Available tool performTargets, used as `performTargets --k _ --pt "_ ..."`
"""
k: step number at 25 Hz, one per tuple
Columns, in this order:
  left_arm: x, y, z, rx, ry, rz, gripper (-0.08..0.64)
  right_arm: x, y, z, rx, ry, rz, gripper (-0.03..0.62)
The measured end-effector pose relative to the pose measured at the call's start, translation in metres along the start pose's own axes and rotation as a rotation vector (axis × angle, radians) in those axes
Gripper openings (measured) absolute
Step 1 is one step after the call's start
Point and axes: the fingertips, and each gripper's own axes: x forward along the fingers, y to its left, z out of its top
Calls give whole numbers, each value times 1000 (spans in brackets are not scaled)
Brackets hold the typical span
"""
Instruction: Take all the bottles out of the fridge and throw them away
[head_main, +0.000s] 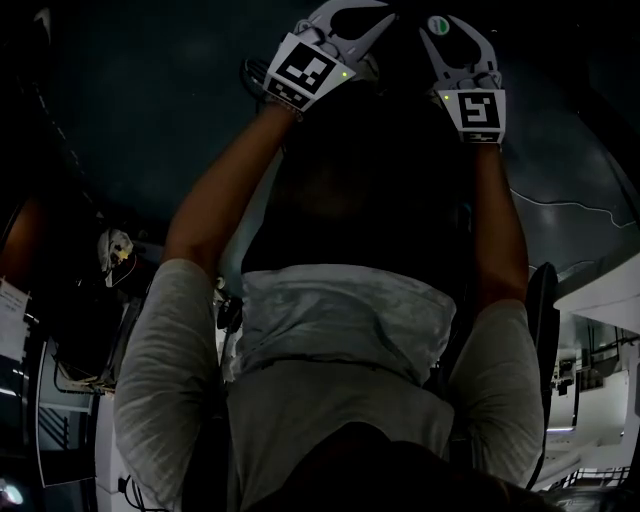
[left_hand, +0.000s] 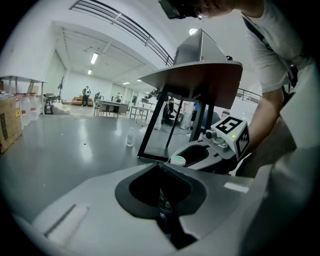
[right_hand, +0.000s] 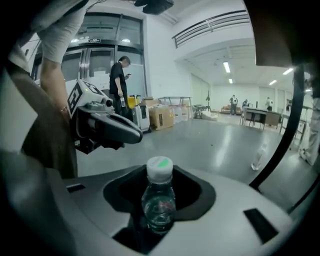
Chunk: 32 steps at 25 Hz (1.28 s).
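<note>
Colour rundown from where I'm standing: both grippers are pale grey plastic, left gripper (right_hand: 129, 132) and right gripper (left_hand: 192, 152) alike, with black lining inside the fingers (right_hand: 240, 200). Each marker cube (head_main: 305, 70) has chunky black squares on white, plus a tiny green light. The clear bottle (right_hand: 158, 202) has a white cap (right_hand: 159, 167) with a green patch on top. The dark bottle (left_hand: 164, 199) has a bit of green on it, though it's too murky to say more. The shirt (head_main: 330, 340) is light grey. The floor (right_hand: 220, 140) is glossy grey, the cardboard boxes (right_hand: 161, 117) are brown, and the surface's frame (left_hand: 157, 125) is black.
</note>
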Motion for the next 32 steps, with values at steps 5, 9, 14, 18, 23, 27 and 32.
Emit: performTargets --k 5,9,14,18,23,27,32 --pt "18 20 -24 10 9 -11 9 24 -5 -32 -13 8 17 157" --pt "34 27 -28 10 5 -19 9 34 -14 -46 10 17 23 158" --pt "51 29 -40 6 15 -47 9 52 -18 -61 0 32 50 158" --pt "54 34 -55 4 15 -47 9 69 -13 -77 -27 56 58 158" --pt "56 32 -34 2 8 -40 9 58 -26 -72 -61 85 50 156" --pt "47 27 -30 -2 15 -39 9 47 -23 -55 -3 49 17 156" --pt "20 17 0 -18 15 -32 9 16 -10 -10 73 29 -23 153"
